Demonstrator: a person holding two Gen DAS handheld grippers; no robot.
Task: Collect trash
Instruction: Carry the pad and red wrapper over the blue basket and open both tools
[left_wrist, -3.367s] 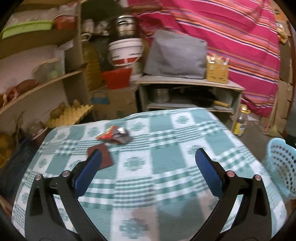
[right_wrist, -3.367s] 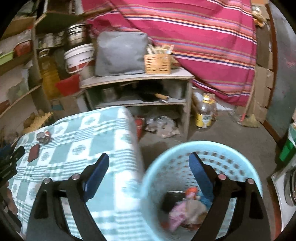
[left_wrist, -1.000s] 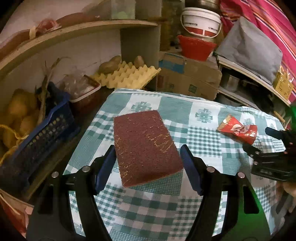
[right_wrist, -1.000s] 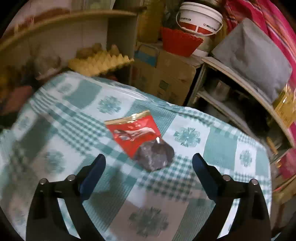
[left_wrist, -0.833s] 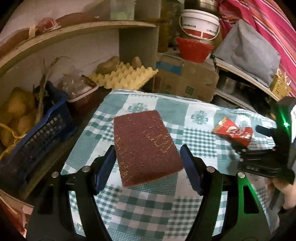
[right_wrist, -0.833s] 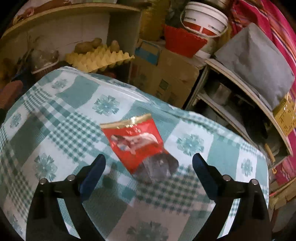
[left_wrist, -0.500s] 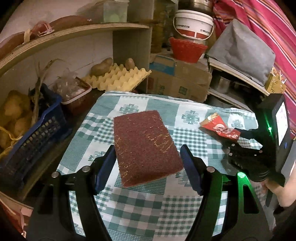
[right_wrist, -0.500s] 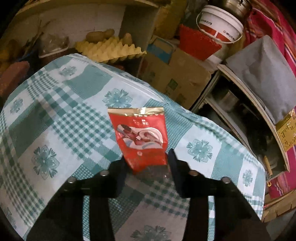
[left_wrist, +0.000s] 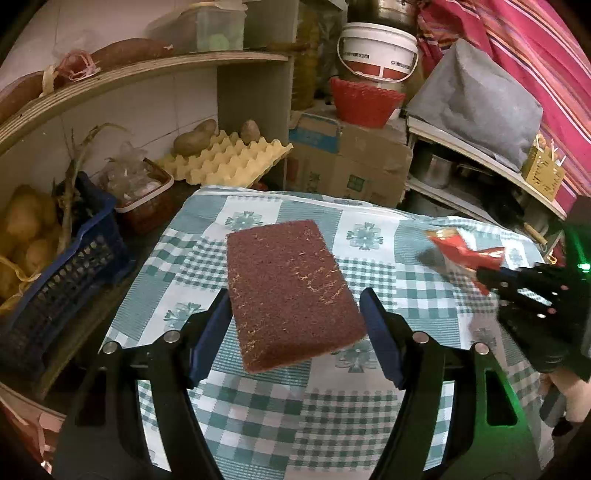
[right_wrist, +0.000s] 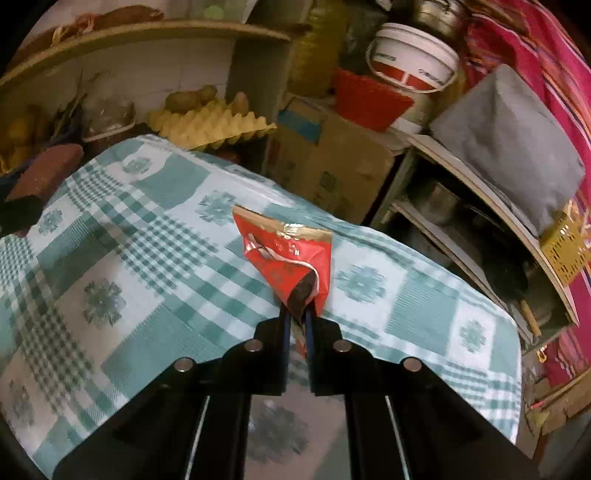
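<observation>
My left gripper (left_wrist: 295, 332) is shut on a flat reddish-brown scouring pad (left_wrist: 291, 291) and holds it above the green checked tablecloth (left_wrist: 258, 406). My right gripper (right_wrist: 297, 321) is shut on a red snack wrapper (right_wrist: 288, 258), lifted off the cloth (right_wrist: 129, 258). In the left wrist view the wrapper (left_wrist: 465, 254) hangs from the right gripper (left_wrist: 491, 275) at the right. In the right wrist view the pad (right_wrist: 44, 170) shows at the far left.
Wooden shelves (left_wrist: 147, 70) hold a yellow egg tray with potatoes (left_wrist: 225, 158), a blue crate (left_wrist: 55, 266) and a red basket (left_wrist: 147, 199) beside the table's left edge. Cardboard boxes (left_wrist: 351, 162), a red bowl (left_wrist: 364, 101), a white bucket (left_wrist: 376, 53) and a grey bundle (left_wrist: 476, 110) stand behind.
My right gripper closed on the red wrapper and lifted it off the cloth. My left gripper kept hold of the pad and swung slightly toward the table's middle.
</observation>
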